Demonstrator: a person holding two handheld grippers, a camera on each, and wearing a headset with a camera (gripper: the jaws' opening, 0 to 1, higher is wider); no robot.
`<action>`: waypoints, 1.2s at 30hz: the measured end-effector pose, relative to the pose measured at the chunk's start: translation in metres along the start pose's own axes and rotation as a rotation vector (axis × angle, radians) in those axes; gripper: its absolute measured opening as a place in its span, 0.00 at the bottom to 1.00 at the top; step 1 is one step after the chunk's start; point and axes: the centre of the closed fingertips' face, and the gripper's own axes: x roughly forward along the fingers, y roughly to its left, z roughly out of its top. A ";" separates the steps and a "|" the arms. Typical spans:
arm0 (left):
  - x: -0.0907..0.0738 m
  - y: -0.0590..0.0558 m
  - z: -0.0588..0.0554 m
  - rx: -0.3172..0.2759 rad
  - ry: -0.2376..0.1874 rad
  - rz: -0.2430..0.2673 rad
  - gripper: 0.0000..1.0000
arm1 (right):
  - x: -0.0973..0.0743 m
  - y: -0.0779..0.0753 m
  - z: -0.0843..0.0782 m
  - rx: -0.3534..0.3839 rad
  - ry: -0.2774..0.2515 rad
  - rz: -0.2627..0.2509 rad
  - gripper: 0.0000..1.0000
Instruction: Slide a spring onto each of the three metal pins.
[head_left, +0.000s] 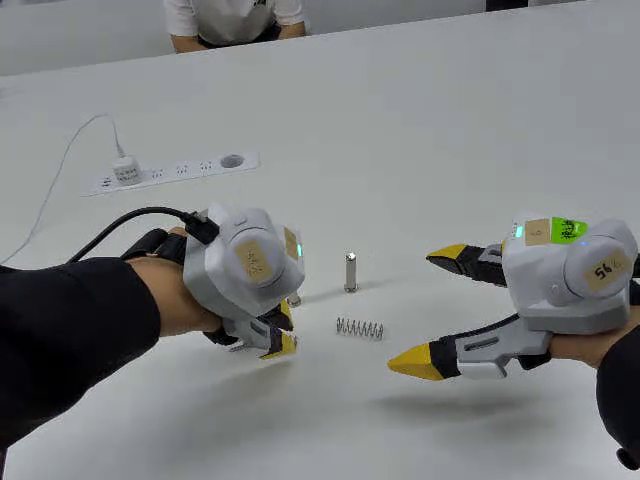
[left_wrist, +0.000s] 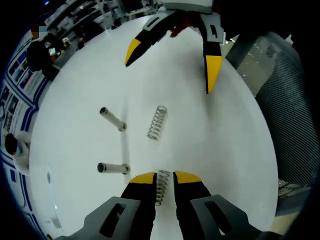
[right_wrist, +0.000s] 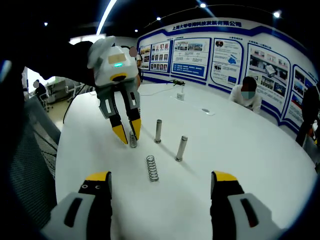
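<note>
My left gripper (head_left: 283, 330) rests low on the white table (head_left: 400, 120), shut on a small steel spring (left_wrist: 161, 186) that stands upright between its yellow tips (right_wrist: 128, 136). I cannot tell whether a pin is inside that spring. Two metal pins stand upright just beyond it, one in the open (head_left: 350, 272) (right_wrist: 181, 148) and one close by the left gripper (head_left: 293, 298) (right_wrist: 158, 131). A loose spring (head_left: 360, 327) (left_wrist: 157, 122) (right_wrist: 151, 168) lies flat between the two grippers. My right gripper (head_left: 428, 307) (right_wrist: 160, 177) hovers open to the right of it, holding nothing.
A white power strip (head_left: 170, 172) with a charger and cord lies at the back left. A person (head_left: 235, 20) sits at the table's far edge. A black cable (head_left: 120, 230) trails from the left gripper.
</note>
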 end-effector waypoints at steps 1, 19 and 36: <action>0.000 0.000 0.000 0.002 0.003 -0.001 0.13 | 0.000 0.000 0.000 0.000 0.000 0.001 0.83; 0.009 -0.002 -0.005 0.023 0.038 -0.020 0.11 | 0.001 0.001 -0.001 -0.001 0.002 0.005 0.83; 0.013 -0.003 -0.005 0.021 0.061 -0.032 0.12 | 0.000 -0.001 0.000 0.001 -0.003 0.001 0.83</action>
